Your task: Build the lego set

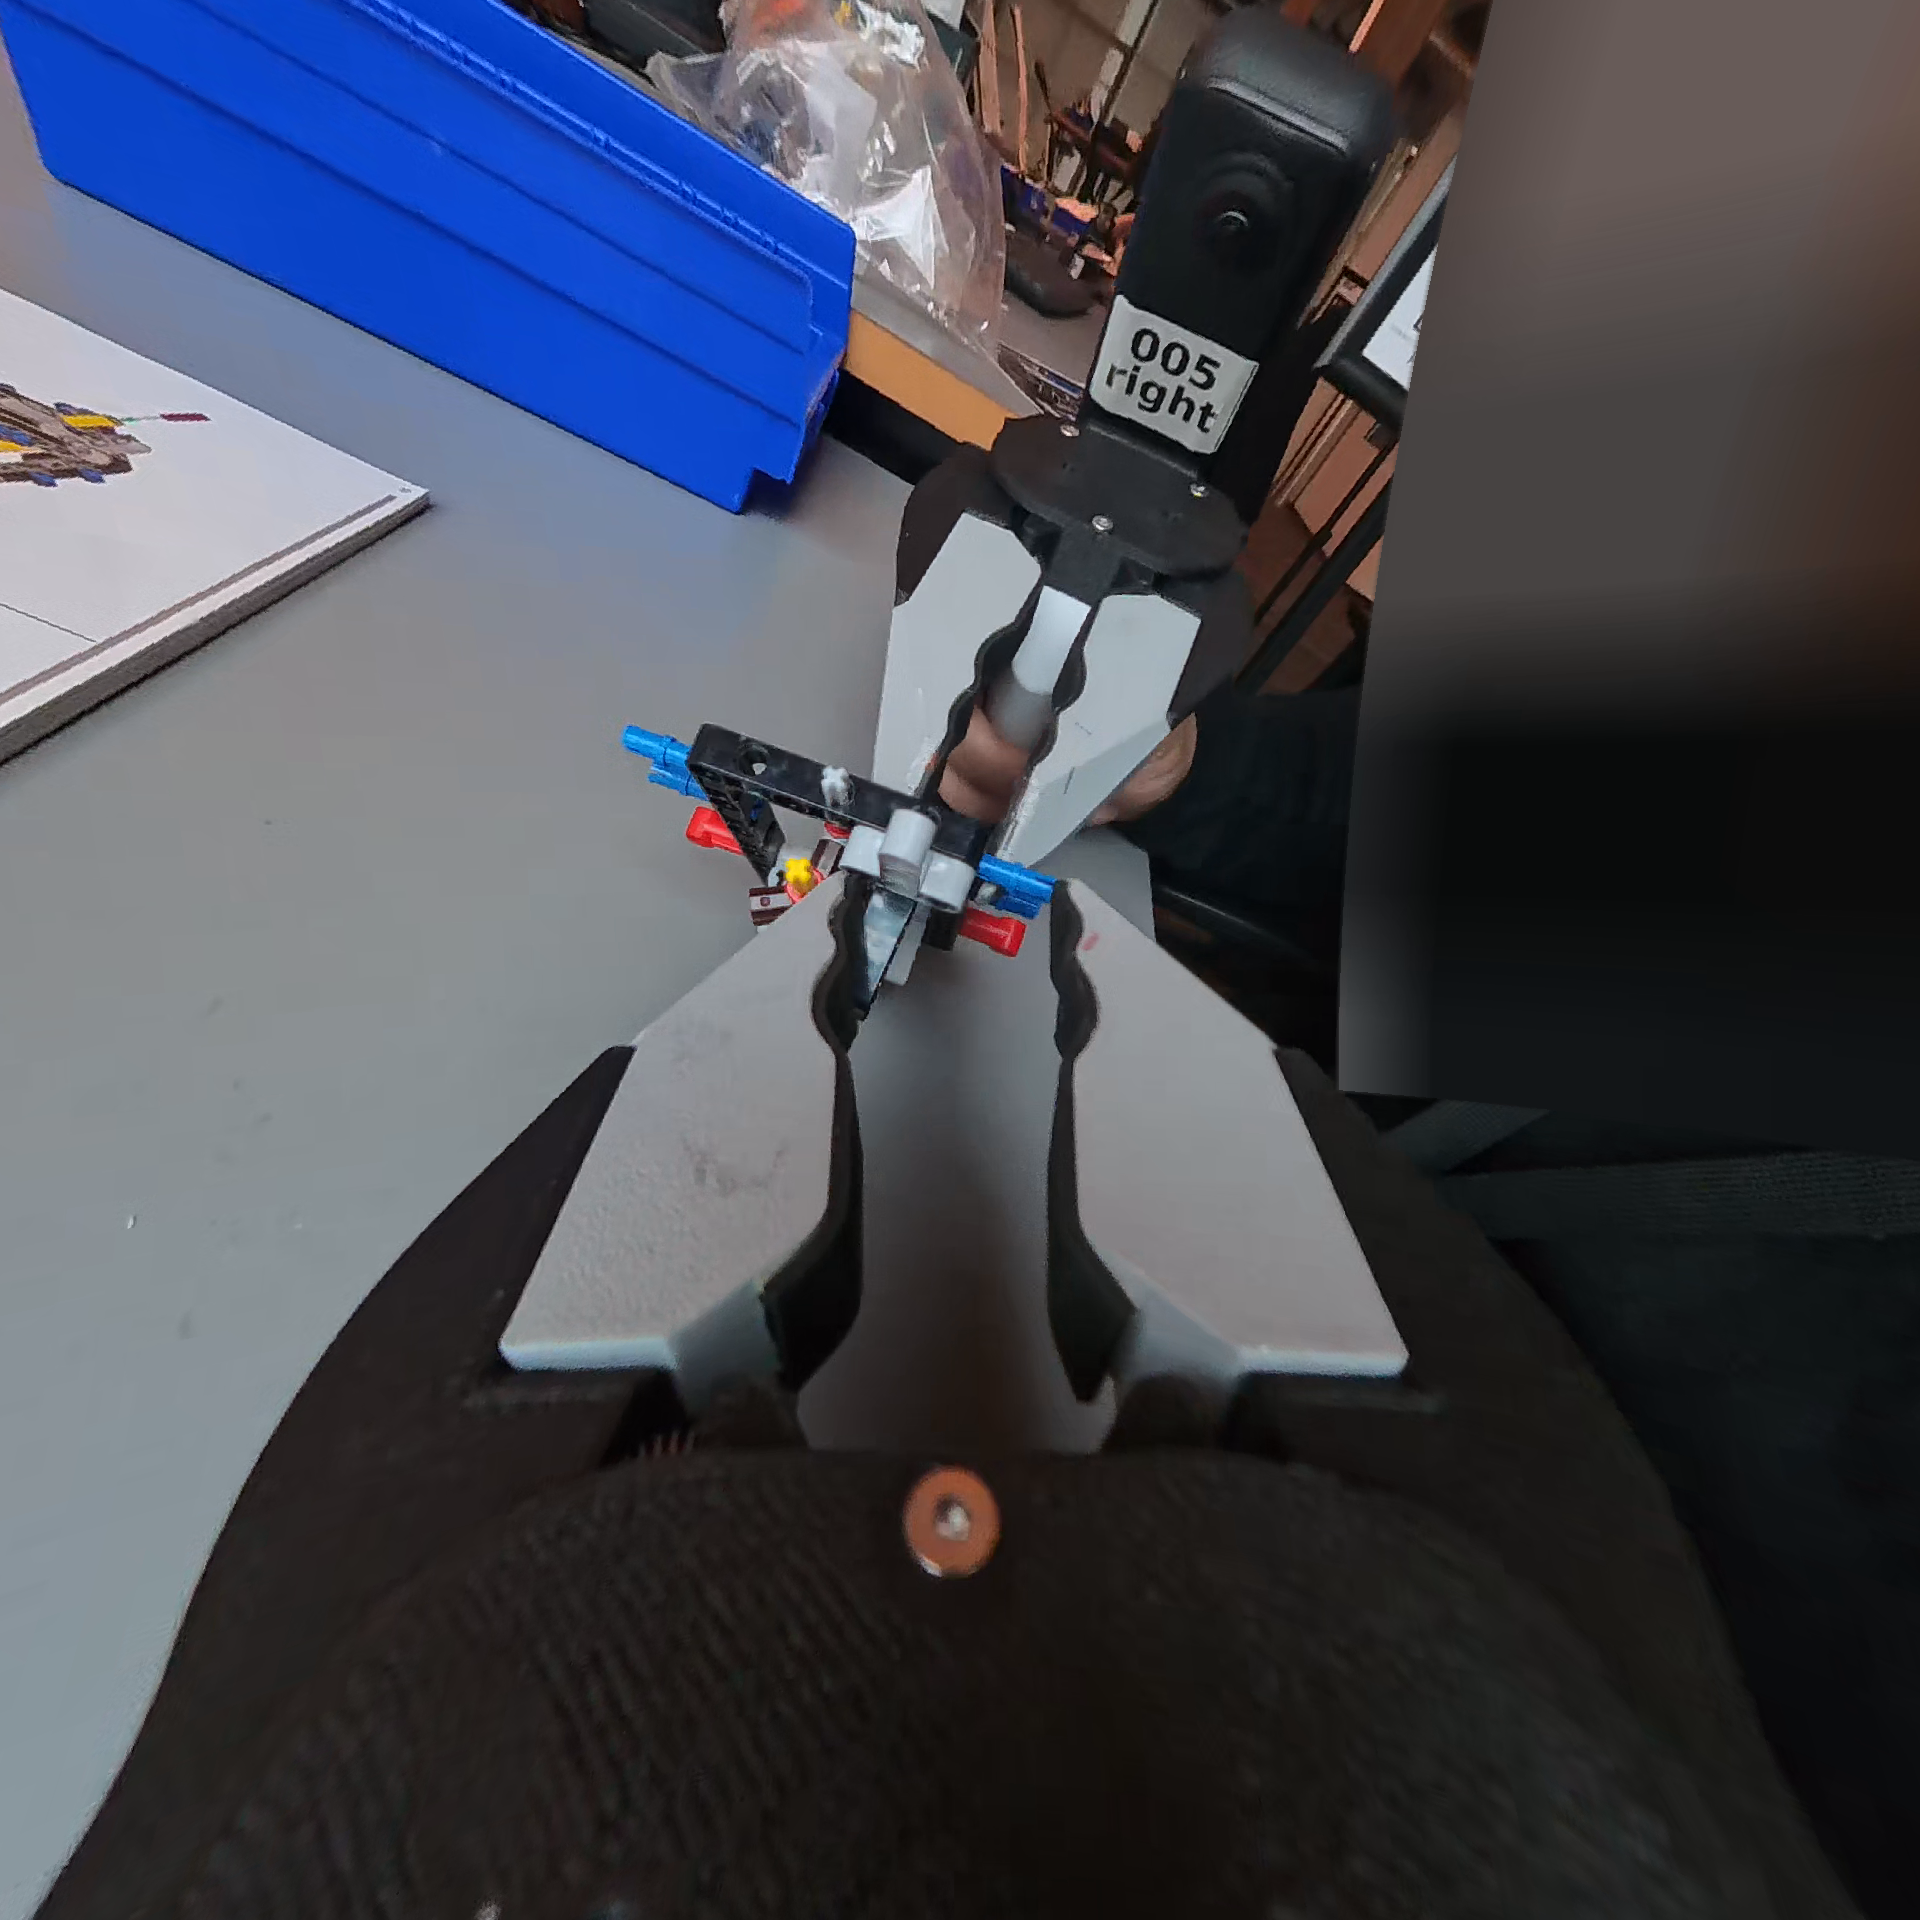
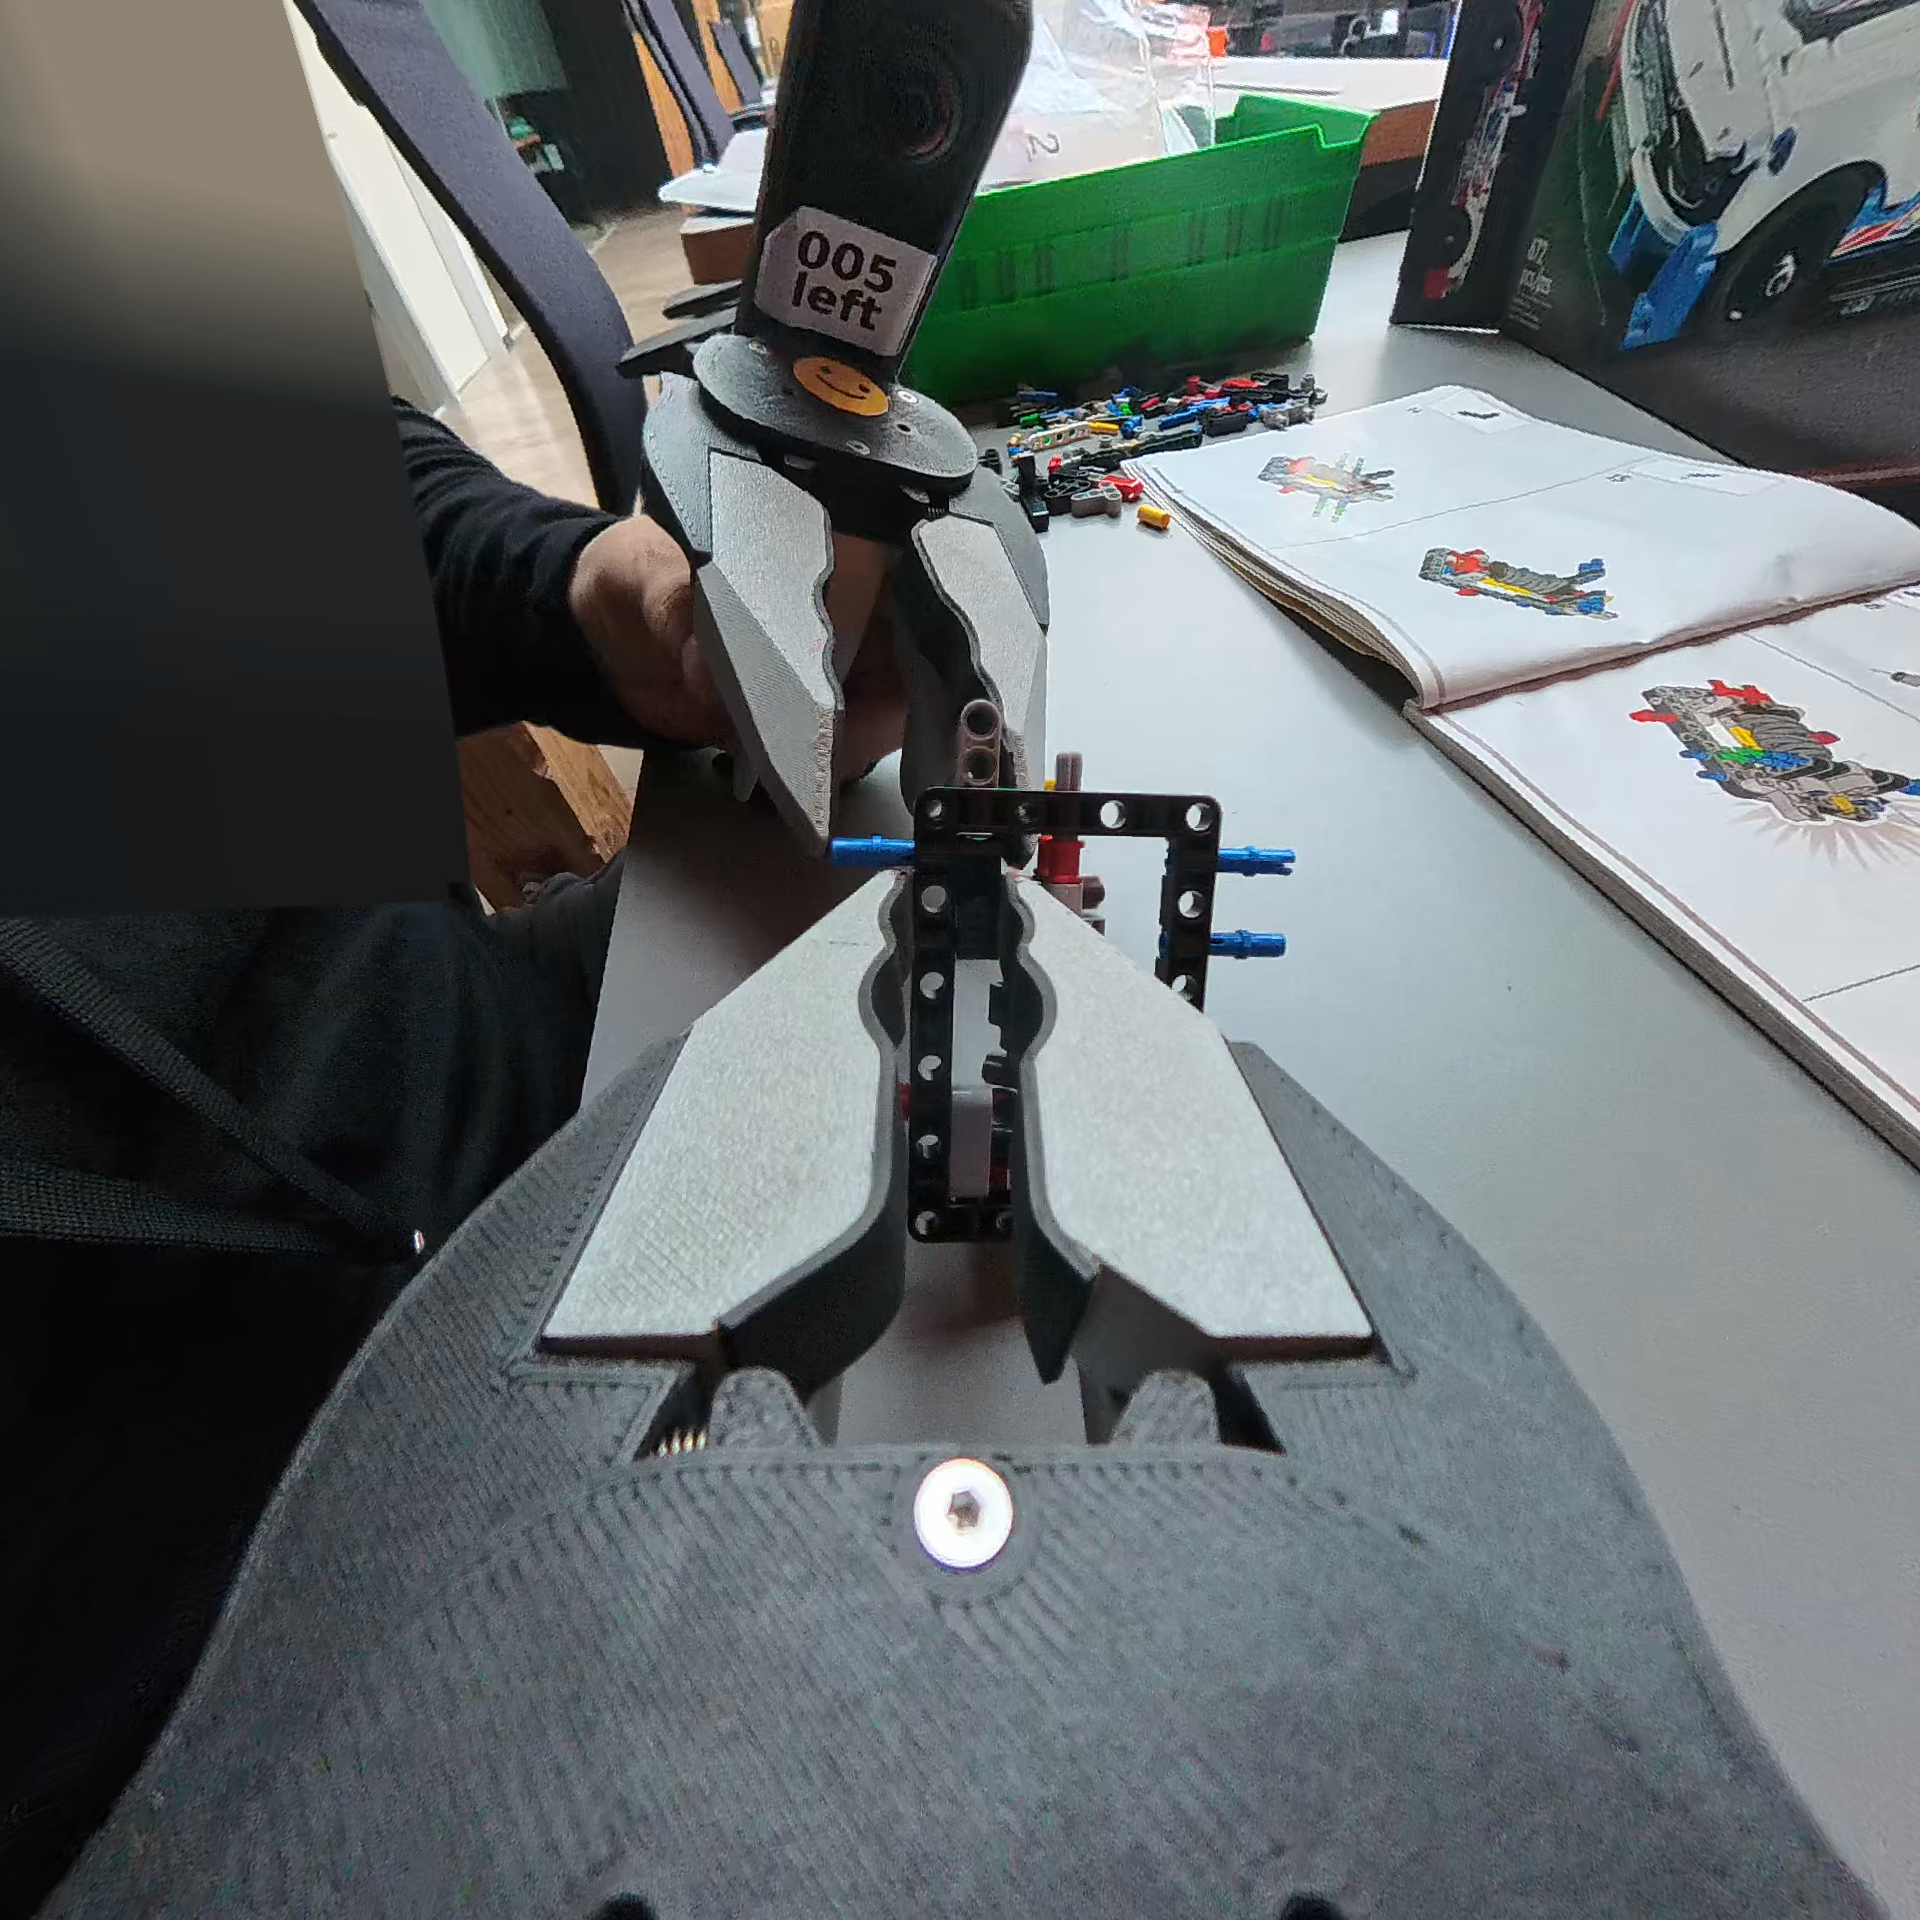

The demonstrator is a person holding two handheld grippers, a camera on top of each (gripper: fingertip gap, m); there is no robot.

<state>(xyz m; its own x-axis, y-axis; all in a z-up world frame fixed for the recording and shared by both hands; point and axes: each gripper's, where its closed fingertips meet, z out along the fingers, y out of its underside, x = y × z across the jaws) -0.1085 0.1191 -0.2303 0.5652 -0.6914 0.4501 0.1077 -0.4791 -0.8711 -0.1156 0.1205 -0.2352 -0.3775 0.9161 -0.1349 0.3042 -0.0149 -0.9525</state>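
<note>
A small lego assembly (image 1: 779, 774) has a black beam frame with blue pins, red parts and a light grey connector (image 1: 909, 847). My right gripper (image 2: 956, 894) is shut on the frame's long black beam (image 2: 930, 1039) and holds it above the table's near edge. It faces me in the left wrist view (image 1: 966, 790). My left gripper (image 1: 951, 914) is open, its fingers on either side of the grey connector end of the assembly. In the right wrist view it (image 2: 904, 790) comes in from above, beside a grey connector (image 2: 979, 732).
An open instruction booklet (image 2: 1558, 582) lies to the right, also shown in the left wrist view (image 1: 156, 520). Loose lego pieces (image 2: 1143, 416) lie before a green bin (image 2: 1143, 239). The set's box (image 2: 1662, 156) stands behind. A blue bin (image 1: 468, 229) and plastic bags (image 1: 862, 135) sit at the back. The grippers are tip to tip, or close to it.
</note>
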